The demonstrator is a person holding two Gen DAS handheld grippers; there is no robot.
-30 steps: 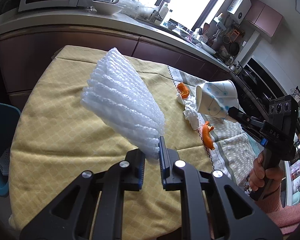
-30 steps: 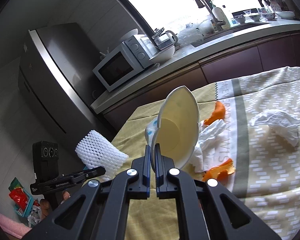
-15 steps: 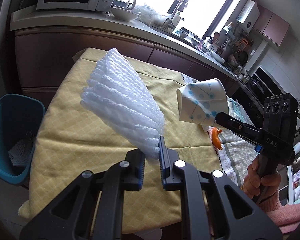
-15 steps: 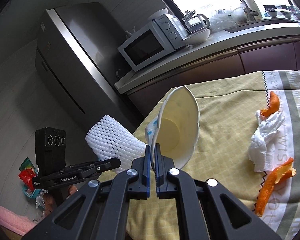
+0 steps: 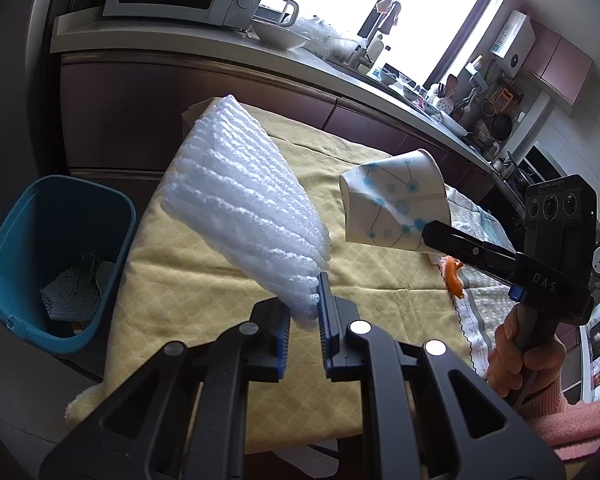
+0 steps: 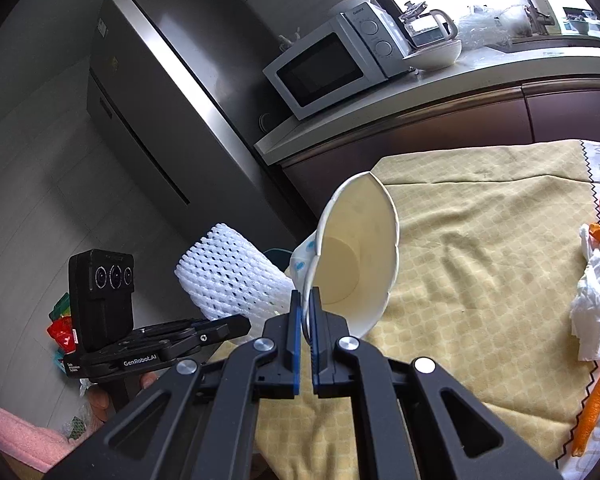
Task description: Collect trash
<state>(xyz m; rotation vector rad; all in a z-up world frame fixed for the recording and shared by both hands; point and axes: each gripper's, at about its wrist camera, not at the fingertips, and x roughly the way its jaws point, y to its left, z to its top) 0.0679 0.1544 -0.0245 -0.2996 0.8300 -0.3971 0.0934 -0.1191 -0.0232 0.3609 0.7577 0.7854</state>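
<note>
My left gripper (image 5: 304, 312) is shut on a white foam fruit net (image 5: 240, 208), held above the table's left end; the net also shows in the right wrist view (image 6: 232, 276). My right gripper (image 6: 306, 320) is shut on the rim of a squashed paper cup (image 6: 356, 256) with blue dots, seen in the left wrist view (image 5: 392, 208) just right of the net. A teal trash bin (image 5: 56, 256) stands on the floor left of the table, with a net and other trash inside. Orange peels (image 6: 596, 400) and a crumpled tissue (image 6: 596, 308) lie on the table.
The table has a yellow cloth (image 5: 220, 280) and a patterned grey runner (image 5: 484, 312). A dark counter (image 5: 260, 92) behind carries a microwave (image 6: 332, 64), a bowl and a kettle. A steel fridge (image 6: 172, 120) stands at the left.
Both grippers have moved left with the net and the cup, toward the table's left end. The teal bin has come further into the left wrist view.
</note>
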